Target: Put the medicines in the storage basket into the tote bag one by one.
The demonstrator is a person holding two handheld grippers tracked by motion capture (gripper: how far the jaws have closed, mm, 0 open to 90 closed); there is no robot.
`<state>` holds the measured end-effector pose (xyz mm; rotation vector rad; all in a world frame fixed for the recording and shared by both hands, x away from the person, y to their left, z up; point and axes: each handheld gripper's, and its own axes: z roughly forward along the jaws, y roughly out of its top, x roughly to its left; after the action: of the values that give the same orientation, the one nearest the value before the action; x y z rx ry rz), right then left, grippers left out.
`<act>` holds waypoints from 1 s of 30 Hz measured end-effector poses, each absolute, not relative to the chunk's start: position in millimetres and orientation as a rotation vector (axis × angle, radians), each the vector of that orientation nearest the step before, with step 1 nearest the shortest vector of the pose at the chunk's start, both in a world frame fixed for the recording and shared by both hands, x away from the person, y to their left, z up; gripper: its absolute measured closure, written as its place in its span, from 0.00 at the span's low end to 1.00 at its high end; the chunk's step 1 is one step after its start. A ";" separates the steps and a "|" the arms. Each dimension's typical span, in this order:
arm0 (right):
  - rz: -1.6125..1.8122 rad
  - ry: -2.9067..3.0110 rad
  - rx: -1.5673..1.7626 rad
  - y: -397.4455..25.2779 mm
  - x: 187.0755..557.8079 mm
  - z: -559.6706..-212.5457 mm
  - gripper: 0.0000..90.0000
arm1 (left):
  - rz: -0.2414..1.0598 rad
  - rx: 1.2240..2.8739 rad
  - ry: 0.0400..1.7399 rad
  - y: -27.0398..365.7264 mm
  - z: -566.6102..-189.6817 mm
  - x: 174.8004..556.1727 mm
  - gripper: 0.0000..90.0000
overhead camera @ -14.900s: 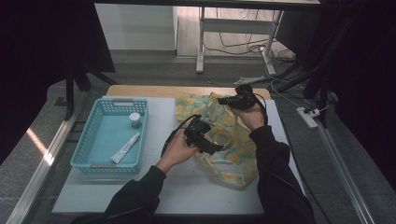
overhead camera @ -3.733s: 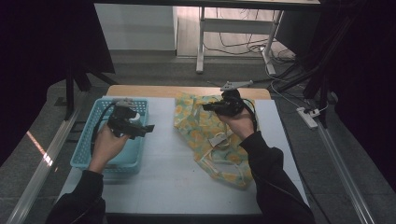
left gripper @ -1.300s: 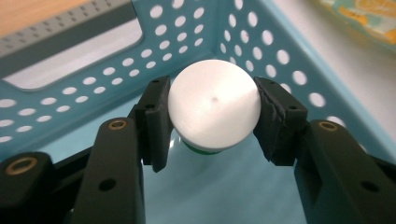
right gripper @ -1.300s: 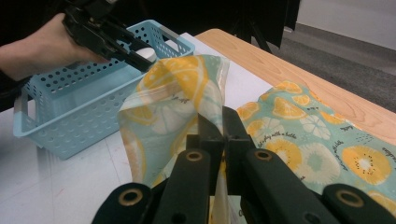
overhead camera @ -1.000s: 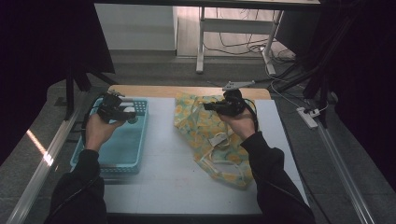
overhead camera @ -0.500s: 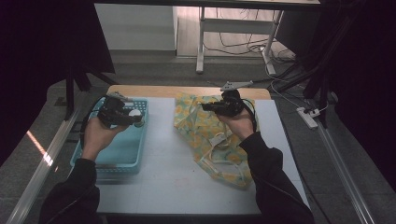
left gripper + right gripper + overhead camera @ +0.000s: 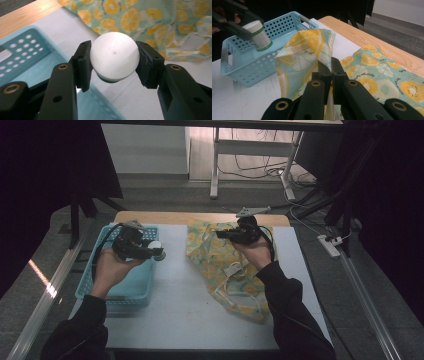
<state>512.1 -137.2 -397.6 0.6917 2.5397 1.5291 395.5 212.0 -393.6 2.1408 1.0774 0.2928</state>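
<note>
My left gripper [image 7: 156, 251] [image 7: 113, 62] is shut on a small white jar [image 7: 156, 249] [image 7: 114, 56] [image 7: 260, 35] with a green band, held in the air over the right rim of the blue basket [image 7: 106, 285] [image 7: 242, 70]. A lemon-print bag [image 7: 225, 265] [image 7: 309, 55] lies on the white table [image 7: 175, 310]. My right gripper [image 7: 220, 235] [image 7: 327, 70] is shut on the bag's upper edge and holds that edge lifted.
A wooden strip [image 7: 200, 217] runs along the table's far edge. Beyond it stand a metal frame leg [image 7: 215, 165] and floor cables [image 7: 260, 167]. A power strip [image 7: 330, 245] lies on the floor at the right. The basket's bottom is hidden by my left hand.
My left gripper has carried the white jar from over the basket's middle rightward to its right rim. The right gripper has stayed on the bag's lifted edge.
</note>
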 end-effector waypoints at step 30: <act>1.485 2.521 0.779 -146.7 527.0 -403.7 0.99 | 0.173 2.262 0.722 50.5 -399.2 424.1 0.57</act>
<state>527.0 -146.7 -403.7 0.7788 2.5211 1.4853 424.1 50.5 -399.2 2.2617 0.7224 0.1726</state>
